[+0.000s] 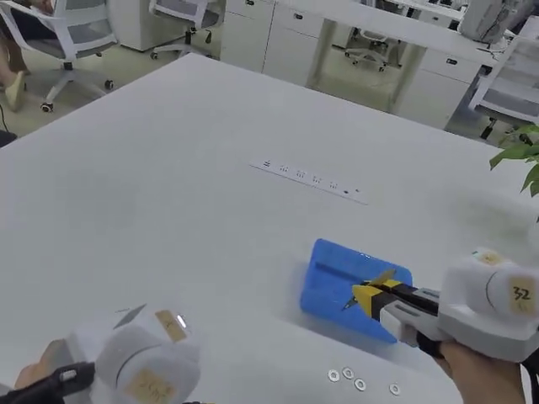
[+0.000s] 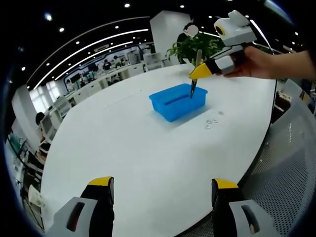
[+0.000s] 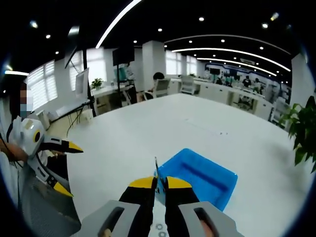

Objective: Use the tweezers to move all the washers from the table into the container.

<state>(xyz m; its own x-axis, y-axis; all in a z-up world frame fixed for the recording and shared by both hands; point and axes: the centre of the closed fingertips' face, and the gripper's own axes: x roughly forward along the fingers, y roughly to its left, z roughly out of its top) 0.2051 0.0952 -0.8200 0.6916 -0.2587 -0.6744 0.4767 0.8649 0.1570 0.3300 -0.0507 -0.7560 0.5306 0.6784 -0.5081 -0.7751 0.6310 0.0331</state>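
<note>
A blue container stands on the white table, also seen as the blue container and the blue container. My right gripper is shut on thin metal tweezers, whose tip hangs over the container. Whether the tip carries a washer is too small to tell. Several small silver washers lie on the table just in front of the container, also seen as washers. My left gripper is held open and empty over the table's near left part, far from the container.
A row of flush sockets is set in the table's middle. A green plant stands at the right edge. Office chairs and white cabinets line the room beyond the table. A person's hand holds the right gripper.
</note>
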